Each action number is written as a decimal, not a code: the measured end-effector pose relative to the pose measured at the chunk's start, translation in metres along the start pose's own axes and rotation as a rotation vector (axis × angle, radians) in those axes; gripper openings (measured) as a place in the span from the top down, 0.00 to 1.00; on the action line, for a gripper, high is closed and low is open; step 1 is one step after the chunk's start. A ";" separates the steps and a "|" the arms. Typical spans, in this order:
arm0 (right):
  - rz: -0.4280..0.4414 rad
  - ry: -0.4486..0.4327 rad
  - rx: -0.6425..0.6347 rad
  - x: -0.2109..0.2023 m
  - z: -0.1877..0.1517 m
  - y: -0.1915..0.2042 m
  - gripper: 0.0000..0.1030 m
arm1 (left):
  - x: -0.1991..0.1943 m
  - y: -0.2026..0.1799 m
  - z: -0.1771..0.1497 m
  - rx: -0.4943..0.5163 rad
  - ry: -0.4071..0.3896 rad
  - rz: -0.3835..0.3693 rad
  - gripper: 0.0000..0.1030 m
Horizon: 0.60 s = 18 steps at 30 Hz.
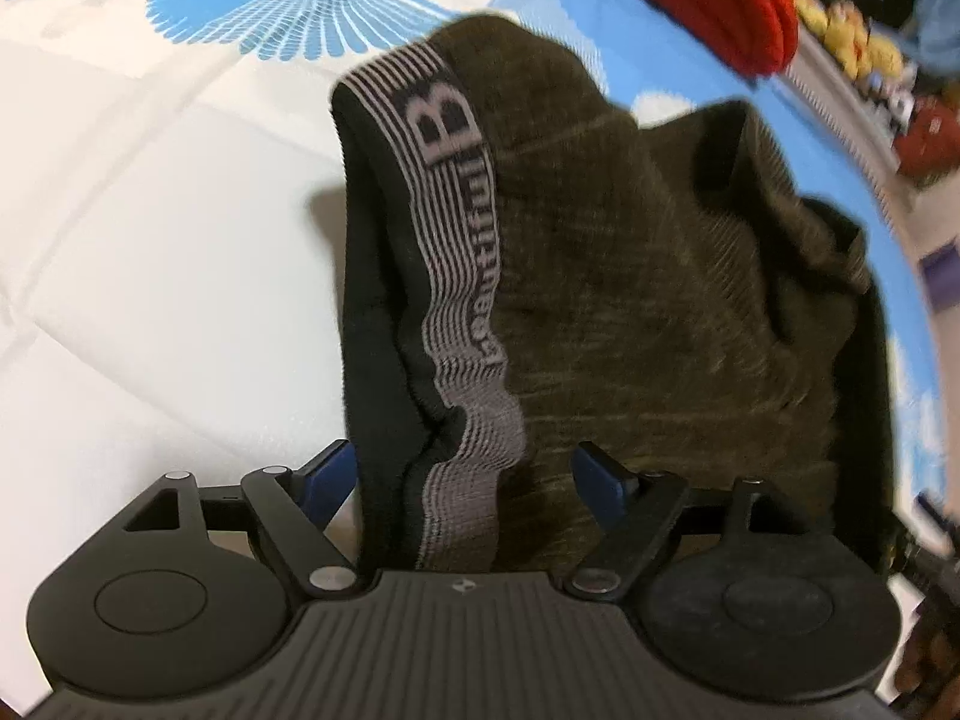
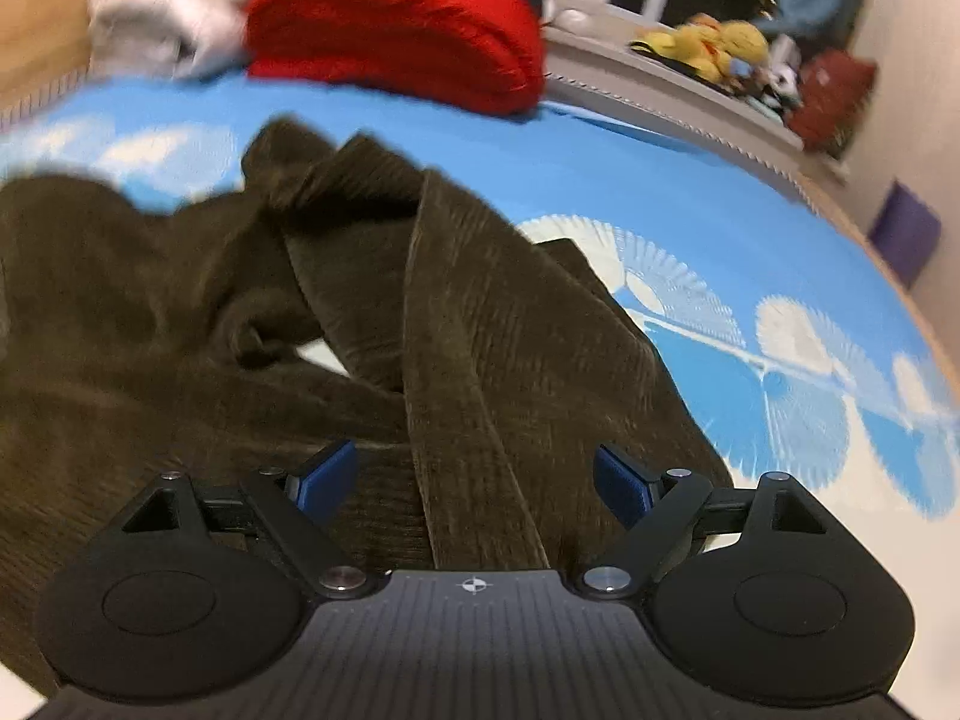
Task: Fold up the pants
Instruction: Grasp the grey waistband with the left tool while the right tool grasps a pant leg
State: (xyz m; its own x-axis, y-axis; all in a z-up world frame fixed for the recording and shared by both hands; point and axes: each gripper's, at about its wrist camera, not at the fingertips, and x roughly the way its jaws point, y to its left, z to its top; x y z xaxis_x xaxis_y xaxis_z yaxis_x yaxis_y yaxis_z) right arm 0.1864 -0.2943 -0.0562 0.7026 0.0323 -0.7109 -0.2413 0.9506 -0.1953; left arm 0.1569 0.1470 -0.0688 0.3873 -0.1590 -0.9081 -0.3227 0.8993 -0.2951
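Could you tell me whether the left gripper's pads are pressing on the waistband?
Apart. In the left wrist view the left gripper stands open, with the striped waistband running between its pads and a visible gap on each side.

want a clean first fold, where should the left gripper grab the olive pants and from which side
Probably the striped waistband of the olive pants. It runs as a firm, raised band straight into the open left gripper, which straddles its near end. Coming down from above would likely catch both layers; the crumpled legs offer no clear edge.
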 end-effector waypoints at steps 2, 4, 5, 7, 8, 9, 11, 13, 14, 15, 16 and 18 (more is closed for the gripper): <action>-0.034 0.022 -0.047 0.014 0.001 0.007 0.16 | 0.007 -0.004 -0.001 0.032 0.018 0.043 0.19; -0.058 0.045 -0.065 0.024 0.002 0.011 0.18 | 0.012 -0.005 -0.003 0.054 0.031 0.071 0.19; -0.072 0.066 -0.069 0.030 0.002 0.011 0.21 | 0.013 -0.007 -0.004 0.066 0.033 0.077 0.19; -0.100 0.091 -0.075 0.034 0.003 0.009 0.31 | 0.015 -0.012 -0.006 0.103 0.039 0.096 0.21; -0.116 0.104 -0.072 0.040 0.005 0.005 0.41 | 0.016 -0.015 -0.007 0.125 0.039 0.108 0.22; -0.124 0.106 -0.056 0.039 0.005 -0.001 0.53 | 0.018 -0.019 -0.009 0.150 0.044 0.125 0.26; -0.123 0.092 0.008 0.035 0.003 -0.016 0.73 | 0.021 -0.027 -0.014 0.203 0.056 0.158 0.32; -0.145 0.072 0.096 0.025 0.004 -0.037 0.83 | 0.019 -0.034 -0.017 0.234 0.041 0.170 0.42; -0.159 0.055 0.157 0.017 0.002 -0.050 0.83 | 0.018 -0.036 -0.019 0.246 0.035 0.177 0.45; -0.176 0.039 0.227 0.008 -0.001 -0.066 0.83 | 0.016 -0.037 -0.021 0.257 0.028 0.185 0.55; -0.195 0.029 0.285 -0.001 -0.004 -0.079 0.83 | 0.011 -0.039 -0.022 0.268 0.014 0.198 0.68; -0.231 0.038 0.392 -0.014 -0.015 -0.105 0.83 | 0.003 -0.041 -0.024 0.288 -0.008 0.199 0.79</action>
State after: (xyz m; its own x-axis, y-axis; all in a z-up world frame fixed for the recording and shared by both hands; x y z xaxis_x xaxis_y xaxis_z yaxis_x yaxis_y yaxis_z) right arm 0.1915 -0.3989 -0.0356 0.6816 -0.1984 -0.7043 0.1952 0.9770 -0.0864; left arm 0.1504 0.0995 -0.0663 0.3482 0.0331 -0.9368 -0.1357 0.9906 -0.0155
